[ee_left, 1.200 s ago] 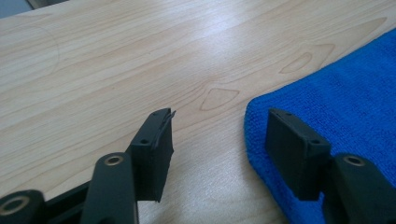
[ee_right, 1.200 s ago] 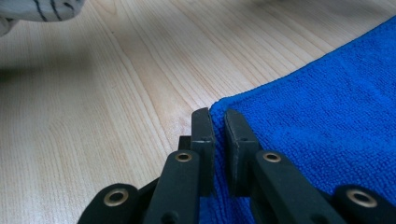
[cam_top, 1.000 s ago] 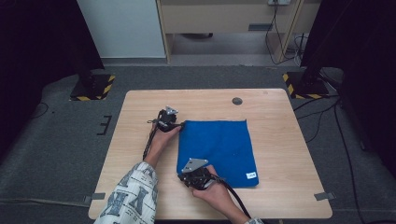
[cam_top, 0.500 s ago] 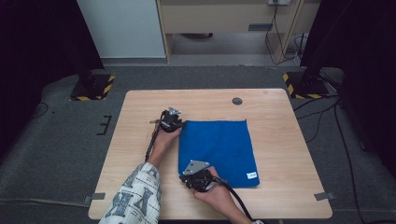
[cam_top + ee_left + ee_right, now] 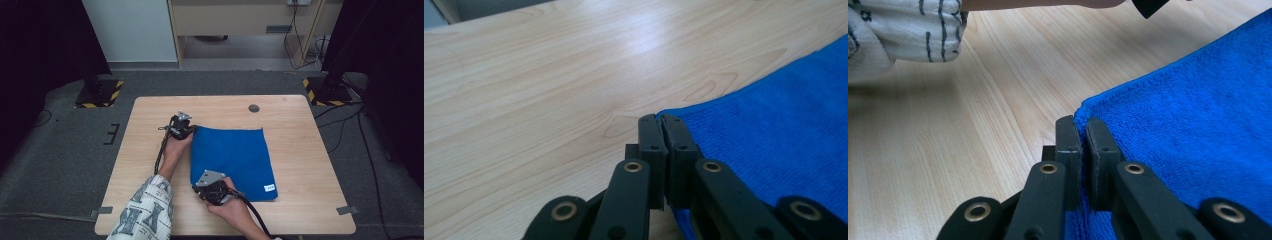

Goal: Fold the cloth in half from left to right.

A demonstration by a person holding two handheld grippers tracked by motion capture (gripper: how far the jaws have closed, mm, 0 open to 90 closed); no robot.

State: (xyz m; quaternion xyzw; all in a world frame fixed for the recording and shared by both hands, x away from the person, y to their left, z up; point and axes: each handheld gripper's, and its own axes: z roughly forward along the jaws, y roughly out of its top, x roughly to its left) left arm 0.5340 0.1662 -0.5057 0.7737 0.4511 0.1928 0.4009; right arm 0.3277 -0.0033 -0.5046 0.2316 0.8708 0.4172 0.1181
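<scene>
Blue cloth (image 5: pixel 230 160) lies flat on the table (image 5: pixel 310 165). Left gripper (image 5: pixel 186 126) has just closed on its far-left corner; right gripper (image 5: pixel 212 186) stays clamped on the near-left corner, both forearms low.

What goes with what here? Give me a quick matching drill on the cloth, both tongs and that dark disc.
Things:
1. left tongs
2. right tongs
3. blue cloth
4. dark disc

Places or states:
A. lying flat on the table
B. shut on the cloth's near left corner
C. alone near the table's far edge
D. shut on the cloth's far left corner

Pairs: 1-D, 2-B, 3-A, 4-C
</scene>
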